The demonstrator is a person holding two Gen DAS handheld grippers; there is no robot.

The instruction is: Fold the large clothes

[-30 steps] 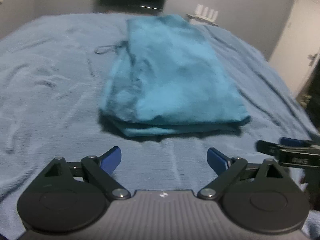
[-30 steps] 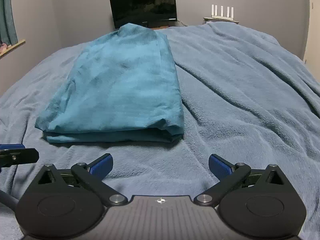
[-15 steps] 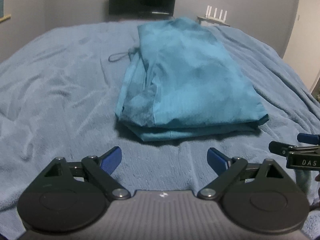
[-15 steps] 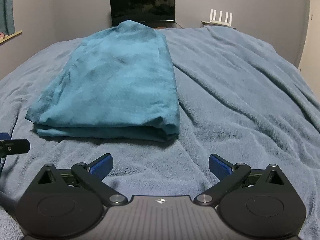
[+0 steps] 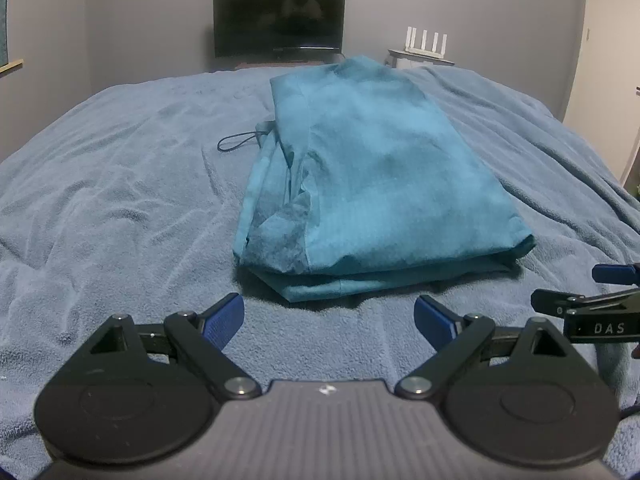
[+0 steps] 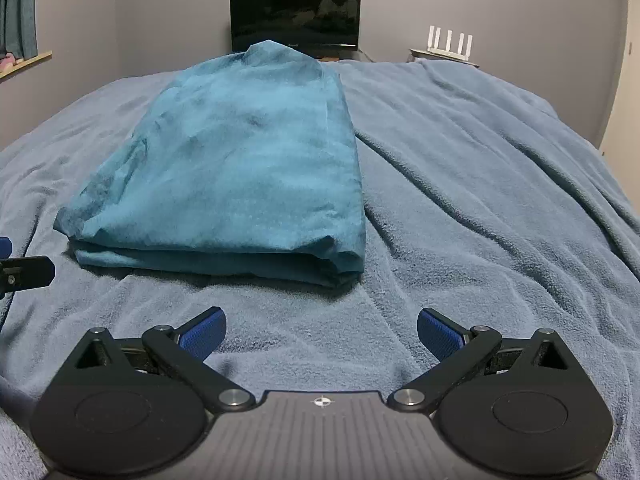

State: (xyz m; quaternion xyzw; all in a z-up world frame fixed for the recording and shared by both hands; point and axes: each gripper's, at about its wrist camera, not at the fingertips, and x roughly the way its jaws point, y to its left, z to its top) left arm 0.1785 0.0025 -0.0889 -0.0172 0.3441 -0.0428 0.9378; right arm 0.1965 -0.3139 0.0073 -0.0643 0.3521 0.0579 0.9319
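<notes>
Grey walls (image 5: 480,8), dark monitor (image 5: 279,18)

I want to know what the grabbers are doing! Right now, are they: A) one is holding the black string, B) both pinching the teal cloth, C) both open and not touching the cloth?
C: the left gripper and the right gripper are both spread open over the blanket, short of the folded teal cloth.

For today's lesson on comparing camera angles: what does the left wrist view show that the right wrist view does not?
Only the left wrist view shows a dark cord loop beside the folded teal garment and its ragged layered left edge. Only the right wrist view shows a curtain and the garment's smooth folded right edge. Both show the garment on the blue blanket, the monitor, the router and open tools.
</notes>
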